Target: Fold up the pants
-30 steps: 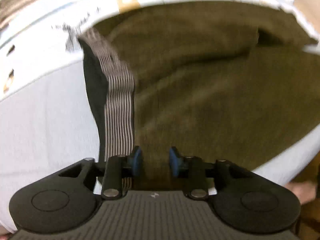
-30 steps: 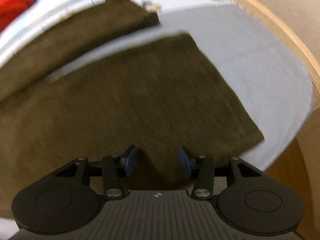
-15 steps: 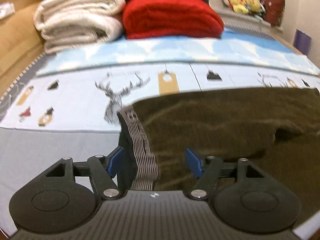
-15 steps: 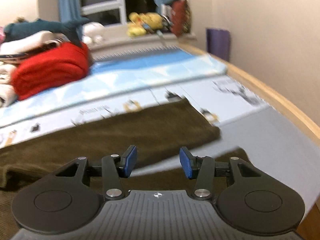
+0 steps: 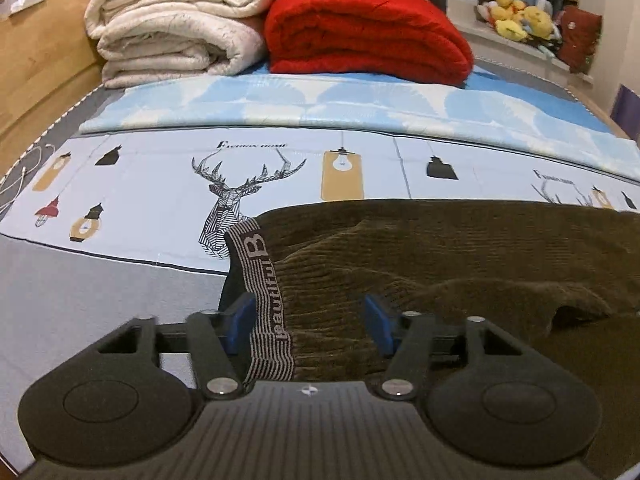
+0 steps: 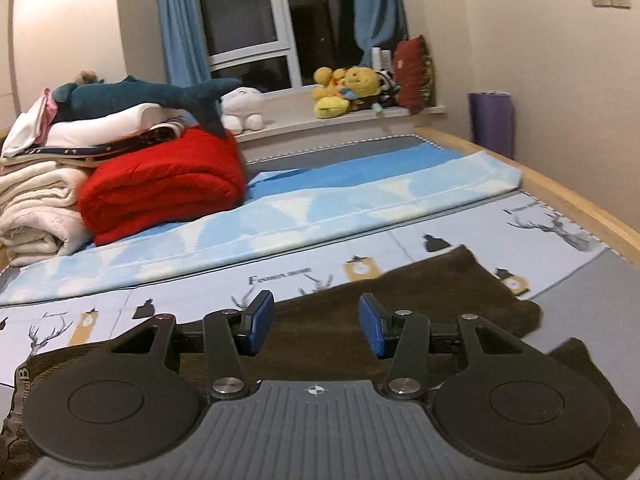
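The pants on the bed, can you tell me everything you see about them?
The pants are dark olive-brown and look like ribbed corduroy. They lie spread sideways on the printed bed sheet, wrinkled, with one bumpy fold. The waistband is grey-striped elastic with the word "beautiful" and a big B. The left gripper is open over the waist end and the right gripper open over the legs.

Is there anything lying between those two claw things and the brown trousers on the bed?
Nothing visible. The left gripper hangs open right over the waistband of the pants, and the right gripper is open above the leg end. The red blanket sits well beyond.
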Available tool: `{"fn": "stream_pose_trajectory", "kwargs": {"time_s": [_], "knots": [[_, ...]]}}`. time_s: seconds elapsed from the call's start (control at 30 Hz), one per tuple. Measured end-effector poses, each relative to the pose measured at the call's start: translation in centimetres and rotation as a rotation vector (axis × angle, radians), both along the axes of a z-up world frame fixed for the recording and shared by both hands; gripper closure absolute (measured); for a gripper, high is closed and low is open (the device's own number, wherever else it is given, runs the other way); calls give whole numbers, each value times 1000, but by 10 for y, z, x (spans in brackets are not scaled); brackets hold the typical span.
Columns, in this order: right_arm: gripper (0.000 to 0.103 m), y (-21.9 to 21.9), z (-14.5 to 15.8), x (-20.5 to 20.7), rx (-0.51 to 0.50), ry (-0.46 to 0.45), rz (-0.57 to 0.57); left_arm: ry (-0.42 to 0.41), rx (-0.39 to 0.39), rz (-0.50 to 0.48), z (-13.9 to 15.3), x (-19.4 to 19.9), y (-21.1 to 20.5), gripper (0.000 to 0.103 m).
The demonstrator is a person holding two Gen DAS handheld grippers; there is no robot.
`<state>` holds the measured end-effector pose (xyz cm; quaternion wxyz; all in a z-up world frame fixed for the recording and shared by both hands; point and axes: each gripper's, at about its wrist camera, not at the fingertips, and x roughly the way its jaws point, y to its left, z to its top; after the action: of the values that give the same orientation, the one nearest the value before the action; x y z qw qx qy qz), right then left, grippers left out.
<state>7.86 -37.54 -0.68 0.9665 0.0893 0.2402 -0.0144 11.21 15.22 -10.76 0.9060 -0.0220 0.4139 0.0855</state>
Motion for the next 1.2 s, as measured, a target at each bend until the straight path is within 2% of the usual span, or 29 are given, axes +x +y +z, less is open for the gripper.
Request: {"fn": "stream_pose_trajectory", "kwargs": {"time_s": [0.03, 0.07, 0.17, 0.23, 0.33, 0.5, 0.6, 0.67, 0.73, 0.83, 0.9, 0.97, 1.03, 1.2], "knots": [[53, 5, -1, 5, -7, 2, 9, 2, -11, 8, 0, 3, 0, 51], [53, 11, -2, 9, -16, 6, 16, 2, -25, 17, 1, 6, 0, 63], [53, 24, -3, 25, -42, 15, 32, 14, -55, 37, 0, 16, 0, 82], [53, 29, -1, 30, -57, 13, 38, 25, -34, 47, -3, 22, -4, 83], [53, 30, 0, 37, -52, 6, 37, 38, 39, 50, -8, 35, -14, 83], [53, 33, -5, 46, -55, 36, 56, 53, -8, 38, -24, 75, -12, 82], [53, 34, -7, 47, -81, 36, 77, 15, 21, 7, -35, 103, -16, 74], [54, 33, -8, 47, -101, 32, 82, -23, 56, -3, -44, 119, -20, 56], [54, 31, -10, 48, -114, 37, 85, -32, 84, -1, -55, 134, -23, 48], [55, 27, -13, 49, -125, 37, 90, -21, 105, 7, -67, 155, -24, 48], [55, 25, -14, 49, -144, 31, 76, -5, 89, -9, -73, 169, -22, 47], [55, 21, -17, 51, -158, 29, 61, 5, 64, -36, -78, 180, -19, 31], [55, 17, -19, 52, -158, 35, 47, 3, 82, -61, -83, 189, -19, 20], [54, 13, -24, 55, -160, 52, 55, 57, 97, -176, -101, 207, -19, 18]]}}
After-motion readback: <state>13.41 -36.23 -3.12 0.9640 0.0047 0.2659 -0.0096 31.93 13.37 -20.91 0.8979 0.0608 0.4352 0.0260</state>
